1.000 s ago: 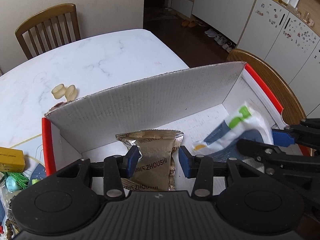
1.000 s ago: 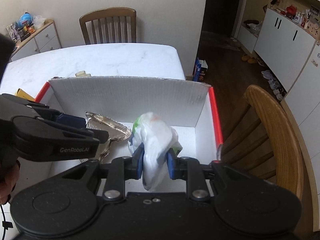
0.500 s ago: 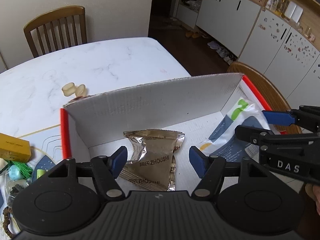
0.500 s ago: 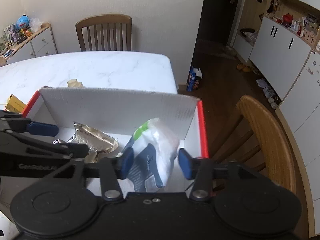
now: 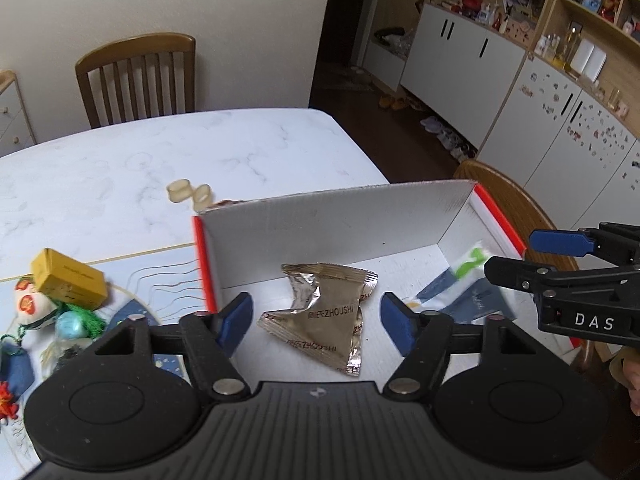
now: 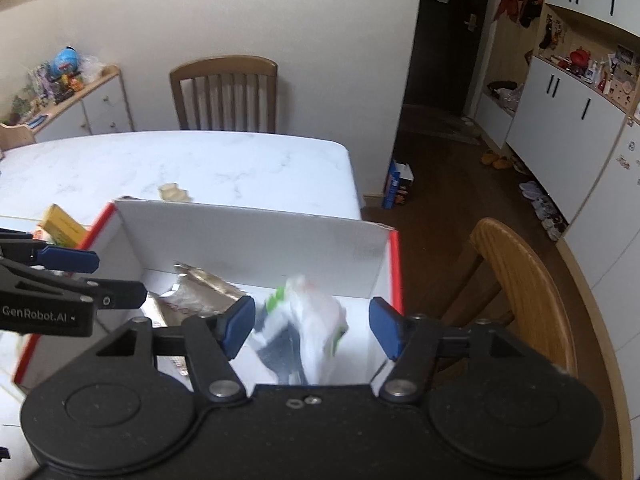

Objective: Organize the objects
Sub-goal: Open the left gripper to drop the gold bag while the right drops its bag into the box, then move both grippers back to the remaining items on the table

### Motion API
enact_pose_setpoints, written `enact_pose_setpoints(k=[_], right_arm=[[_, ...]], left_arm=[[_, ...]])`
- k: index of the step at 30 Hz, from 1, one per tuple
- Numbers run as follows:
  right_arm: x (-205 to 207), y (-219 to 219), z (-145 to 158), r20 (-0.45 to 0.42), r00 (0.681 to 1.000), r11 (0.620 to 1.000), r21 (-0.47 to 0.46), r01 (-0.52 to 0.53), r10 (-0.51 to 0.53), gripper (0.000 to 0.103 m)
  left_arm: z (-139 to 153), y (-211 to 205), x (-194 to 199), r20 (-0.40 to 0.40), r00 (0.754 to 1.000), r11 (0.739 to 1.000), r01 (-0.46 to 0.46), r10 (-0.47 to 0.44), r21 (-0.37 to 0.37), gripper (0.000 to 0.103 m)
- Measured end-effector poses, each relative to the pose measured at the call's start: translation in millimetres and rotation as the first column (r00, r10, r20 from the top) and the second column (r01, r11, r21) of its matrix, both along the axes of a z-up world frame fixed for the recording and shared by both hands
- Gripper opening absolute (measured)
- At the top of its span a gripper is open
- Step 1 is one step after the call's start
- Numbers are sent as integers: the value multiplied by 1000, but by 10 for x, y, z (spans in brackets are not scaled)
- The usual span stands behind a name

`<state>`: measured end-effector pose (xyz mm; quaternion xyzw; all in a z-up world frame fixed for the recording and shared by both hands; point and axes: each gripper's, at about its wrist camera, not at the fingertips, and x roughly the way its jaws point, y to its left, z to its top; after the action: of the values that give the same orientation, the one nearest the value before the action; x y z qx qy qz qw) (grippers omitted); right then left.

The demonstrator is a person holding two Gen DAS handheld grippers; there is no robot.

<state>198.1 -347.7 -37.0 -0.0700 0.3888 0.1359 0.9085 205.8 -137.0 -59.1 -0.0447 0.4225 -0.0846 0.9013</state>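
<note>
your left gripper (image 5: pixel 316 318) hangs over the white box (image 5: pixel 332 228) with red edges, and its jaws are opening. the shiny gold snack pack (image 5: pixel 326 314) lies flat on the box floor, in line between the blue pads but not touching them. your right gripper (image 6: pixel 312 326) is over the same box, jaws opening too. the white bag (image 6: pixel 308 332) with green and dark blue marks sits between its pads, blurry, and no pad presses on it. in the left view that bag lies at about 3 o'clock from the gold pack. on the worktop (image 5: pixel 120 176), at 9 o'clock from the box, you see a yellow box (image 5: pixel 68 282) and small toys. two pale rings (image 5: pixel 190 194) lie at about 11 o'clock.
</note>
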Motion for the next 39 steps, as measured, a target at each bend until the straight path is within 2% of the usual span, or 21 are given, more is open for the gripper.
enact_pose_setpoints(k=[10,18,21,25,39], right_arm=[[-327,324,229,46,998,996,66,-56,53,81],[-588,741,319,62,994,990,109,-93,86,89],[-691,924,334,69,993,988,114,-100,92,93],[-798,1141,329,62,994,987,128,-99,92,94],[-1033,1851,262,38,994,986,127,-109,105,94]], left_arm=[[193,443,-419,51,998,999,-32,33,-26,83],[233,1001,-725,60,994,995,-85,88,-47,84],[236,1235,-837,62,993,993,-99,102,-62,88],[239,1527,-971,66,991,991,-112,116,-70,100],[61,2449,-1293,72,985,987,-152,155,-48,103]])
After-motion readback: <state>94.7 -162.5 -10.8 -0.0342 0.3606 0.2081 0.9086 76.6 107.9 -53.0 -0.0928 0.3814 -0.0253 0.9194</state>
